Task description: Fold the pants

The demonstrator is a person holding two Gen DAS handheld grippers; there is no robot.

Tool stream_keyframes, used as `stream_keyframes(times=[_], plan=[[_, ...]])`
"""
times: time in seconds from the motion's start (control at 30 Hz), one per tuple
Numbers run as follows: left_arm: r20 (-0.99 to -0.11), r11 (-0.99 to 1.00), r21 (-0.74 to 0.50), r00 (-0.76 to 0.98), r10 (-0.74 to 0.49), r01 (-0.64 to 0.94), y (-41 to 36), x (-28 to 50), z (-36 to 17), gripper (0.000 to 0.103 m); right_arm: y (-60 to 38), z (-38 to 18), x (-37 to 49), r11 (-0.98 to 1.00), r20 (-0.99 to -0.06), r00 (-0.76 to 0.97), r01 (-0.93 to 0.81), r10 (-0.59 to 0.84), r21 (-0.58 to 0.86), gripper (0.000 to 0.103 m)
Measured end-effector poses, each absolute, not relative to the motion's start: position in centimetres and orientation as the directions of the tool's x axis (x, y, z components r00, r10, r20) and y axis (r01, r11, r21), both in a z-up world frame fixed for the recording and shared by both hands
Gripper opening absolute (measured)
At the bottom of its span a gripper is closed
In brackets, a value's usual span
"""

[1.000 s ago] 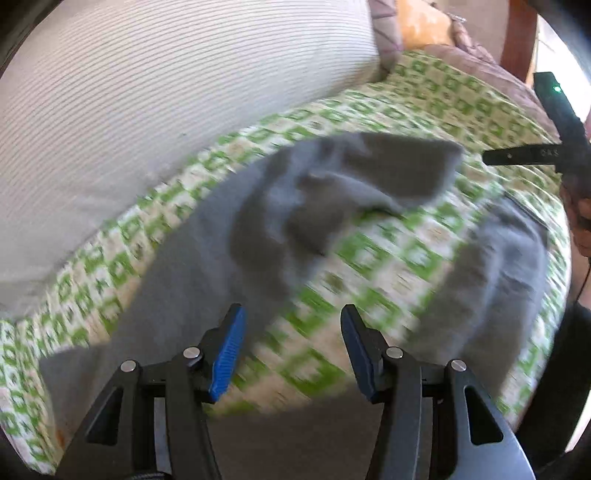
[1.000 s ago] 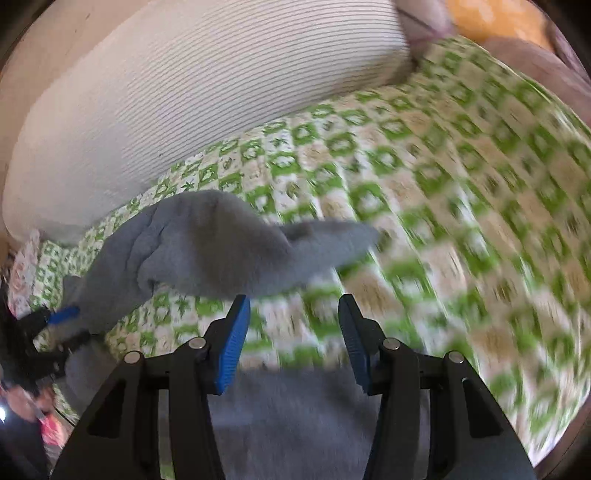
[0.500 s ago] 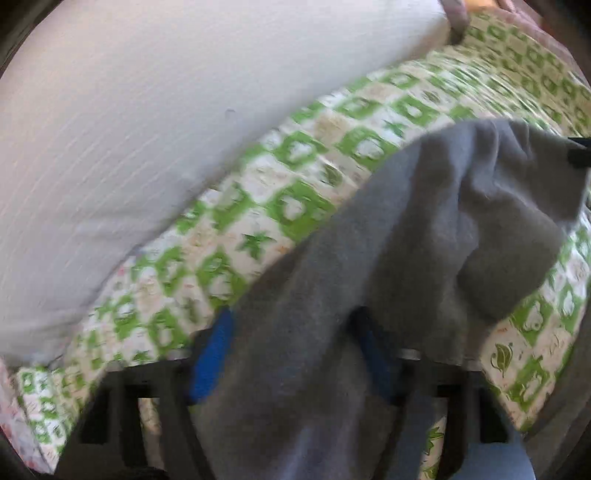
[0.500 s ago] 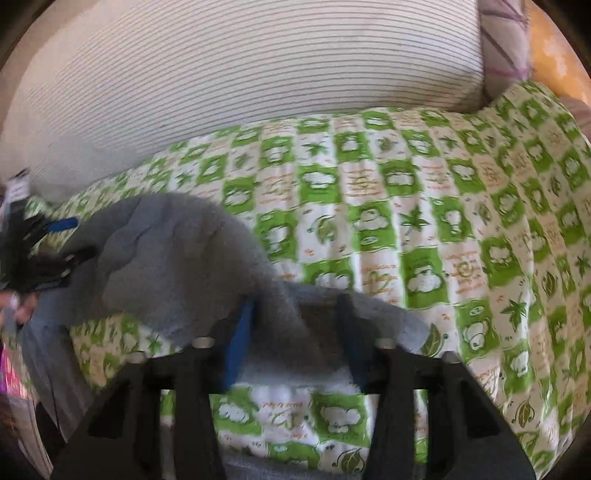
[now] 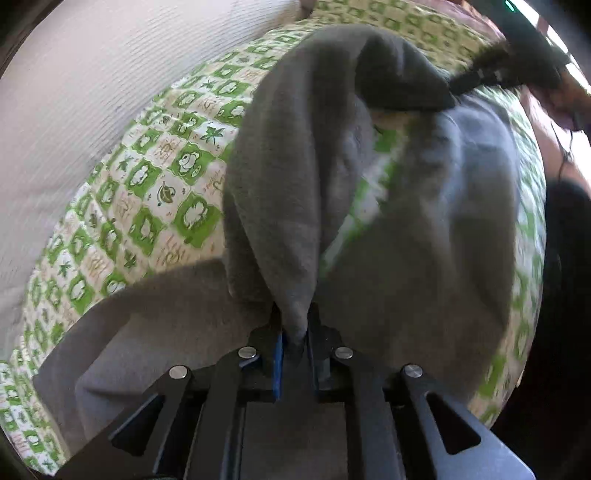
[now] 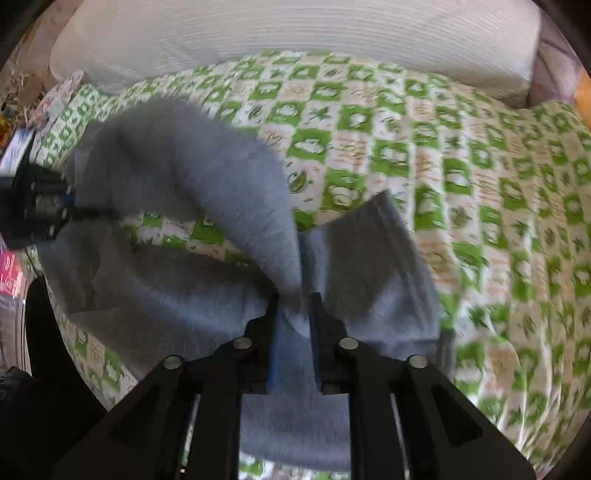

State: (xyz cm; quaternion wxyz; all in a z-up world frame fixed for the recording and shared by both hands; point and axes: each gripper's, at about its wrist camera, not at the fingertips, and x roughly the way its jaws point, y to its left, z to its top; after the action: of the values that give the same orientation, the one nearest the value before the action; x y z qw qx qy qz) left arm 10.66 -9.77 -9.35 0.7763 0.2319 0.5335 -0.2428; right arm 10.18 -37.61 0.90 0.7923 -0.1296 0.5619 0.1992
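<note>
Grey fleece pants (image 5: 424,240) lie on a green-and-white checked bed cover (image 5: 147,184). My left gripper (image 5: 293,317) points steeply down; its jaws are closing, with a raised fold of the grey cloth pinched between the blue pads. That fold arches up and away to my right gripper (image 5: 452,86) at the upper right. In the right wrist view my right gripper (image 6: 293,299) is shut on another bunch of the pants (image 6: 184,295). The lifted band runs left to my left gripper (image 6: 70,199). The rest of the pants lies flat under both.
A long white ribbed pillow (image 6: 295,33) lies along the far side of the bed cover (image 6: 443,166). A person's hand (image 5: 565,103) is at the right edge, with dark clothing (image 5: 565,258) below it. Small clutter sits past the bed's left end (image 6: 14,122).
Both grippers stood open over the pants a second ago. Each has since come down and closed on grey cloth, and a fold now hangs raised between them.
</note>
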Motion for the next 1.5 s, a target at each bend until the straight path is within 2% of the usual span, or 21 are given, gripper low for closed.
stream_keyframes(times=[0.03, 0.07, 0.1, 0.13, 0.23, 0.43, 0.53, 0.6, 0.63, 0.67, 0.7, 0.9, 1.03, 1.17, 1.3, 1.5], plan=[[-0.939, 0.775, 0.093, 0.314, -0.14, 0.625, -9.5, 10.2, -8.9, 0.013, -38.2, 1.8, 10.0, 0.894, -0.93, 0.314, -0.446, 0.194, 0.036, 0.033], [-0.935, 0.781, 0.085, 0.319, -0.151, 0.619, -9.3, 10.2, -8.3, 0.015, -38.8, 2.6, 10.0, 0.901, -0.918, 0.337, -0.431, 0.211, 0.049, 0.049], [-0.929, 0.789, 0.077, 0.332, -0.166, 0.609, -9.1, 10.5, -7.4, 0.025, -39.4, 3.6, 10.3, 0.91, -0.898, 0.379, -0.412, 0.225, 0.054, 0.063], [-0.92, 0.797, 0.073, 0.348, -0.178, 0.599, -8.9, 11.1, -6.6, 0.038, -39.7, 4.3, 10.6, 0.917, -0.882, 0.414, -0.397, 0.226, 0.048, 0.067], [-0.894, 0.816, 0.069, 0.399, -0.204, 0.573, -9.5, 13.3, -5.1, 0.058, -40.0, 5.1, 13.4, 0.94, -0.862, 0.472, -0.341, 0.182, 0.012, 0.069], [-0.898, 0.791, -0.089, 0.295, -0.326, 0.605, -11.7, 18.1, -5.8, 0.066, -39.8, 1.9, 18.9, 0.954, -0.9, 0.397, -0.295, 0.18, 0.061, 0.069], [-0.914, 0.759, -0.122, 0.226, -0.338, 0.64, -13.2, 19.6, -7.6, 0.067, -39.5, -1.1, 20.3, 0.953, -0.935, 0.316, -0.296, 0.163, 0.066, 0.068], [-0.923, 0.755, -0.121, 0.207, -0.324, 0.645, -14.0, 19.9, -8.6, 0.065, -39.3, -2.6, 20.2, 0.951, -0.946, 0.295, -0.308, 0.136, 0.04, 0.023], [-0.923, 0.745, -0.122, 0.2, -0.327, 0.656, -14.2, 19.9, -8.9, 0.047, -39.3, -2.8, 19.7, 0.951, -0.943, 0.307, -0.308, 0.127, 0.028, 0.023], [-0.923, 0.735, -0.106, 0.208, -0.323, 0.67, -14.4, 19.6, -9.0, 0.028, -39.4, -2.5, 19.4, 0.95, -0.936, 0.325, -0.311, 0.137, 0.032, 0.015], [-0.925, 0.727, -0.084, 0.219, -0.311, 0.681, -14.6, 19.1, -9.0, 0.007, -39.4, -2.0, 19.1, 0.951, -0.928, 0.345, -0.309, 0.14, 0.028, 0.014], [-0.884, 0.759, 0.137, 0.424, -0.196, 0.637, -12.7, 16.7, -4.8, 0.005, -41.7, 4.6, 18.8, 0.979, -0.8, 0.597, -0.195, 0.064, -0.068, 0.014], [-0.795, 0.763, 0.347, 0.603, -0.069, 0.545, -12.5, 13.4, -1.5, 0.006, -45.0, 8.6, 17.8, 0.985, -0.673, 0.72, -0.132, 0.173, 0.111, 0.014], [-0.745, 0.712, 0.49, 0.666, 0.044, 0.502, -14.6, 10.1, -3.8, 0.006, -43.8, 6.5, 16.1, 0.984, -0.704, 0.693, -0.176, 0.151, 0.038, 0.014], [-0.795, 0.725, 0.447, 0.604, 0.053, 0.524, -16.0, 7.7, -8.0, 0.008, -44.8, 3.7, 13.9, 0.978, -0.76, 0.629, -0.207, 0.164, 0.04, 0.014], [-0.733, 0.695, 0.528, 0.676, 0.081, 0.489, -17.4, 4.3, -8.1, 0.01, -48.9, 2.3, 9.7, 0.965, -0.733, 0.629, -0.213, 0.257, 0.156, 0.014]])
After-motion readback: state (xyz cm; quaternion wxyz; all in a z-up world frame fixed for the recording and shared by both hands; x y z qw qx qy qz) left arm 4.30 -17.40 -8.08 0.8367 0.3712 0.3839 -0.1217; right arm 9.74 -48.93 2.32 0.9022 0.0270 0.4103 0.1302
